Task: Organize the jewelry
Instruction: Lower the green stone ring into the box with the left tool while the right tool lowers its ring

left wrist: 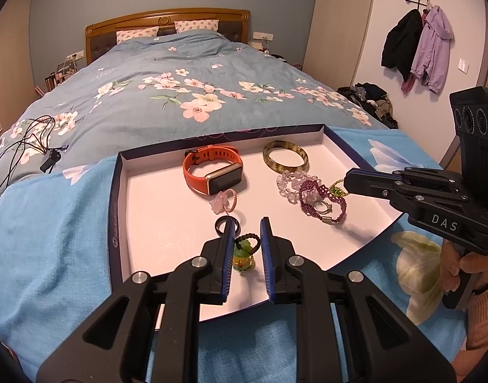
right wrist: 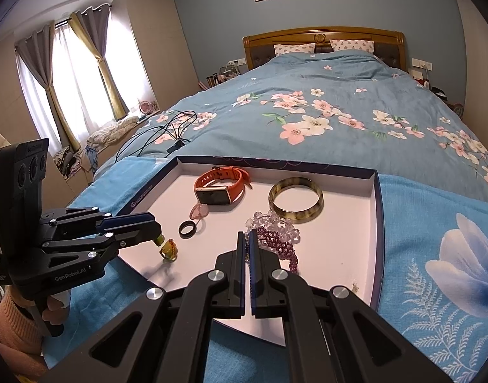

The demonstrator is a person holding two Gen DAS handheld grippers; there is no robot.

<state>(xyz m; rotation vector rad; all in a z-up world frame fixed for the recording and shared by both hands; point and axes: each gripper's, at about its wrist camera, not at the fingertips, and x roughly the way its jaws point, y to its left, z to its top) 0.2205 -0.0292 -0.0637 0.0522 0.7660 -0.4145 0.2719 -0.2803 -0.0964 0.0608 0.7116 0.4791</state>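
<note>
A shallow white tray (left wrist: 154,198) with a dark blue rim lies on the bed. It holds an orange smartwatch (left wrist: 212,172), an olive bangle (left wrist: 285,159), a clear bead bracelet (left wrist: 288,183), a purple bead bracelet (left wrist: 320,201), a pink ring (left wrist: 226,202) and a black ring (left wrist: 221,223). My left gripper (left wrist: 247,226) is open, with a yellow-green charm on a dark cord (left wrist: 244,252) between its fingers on the tray floor. My right gripper (right wrist: 247,234) is shut on a thin green-yellow piece (left wrist: 338,188) at the purple bracelet (right wrist: 276,242).
The tray (right wrist: 376,223) rests on a light blue flowered towel (right wrist: 435,255) over the floral duvet (right wrist: 323,102). Black cables (right wrist: 167,127) lie on the duvet left of the tray. Coats (left wrist: 416,48) hang on the right wall.
</note>
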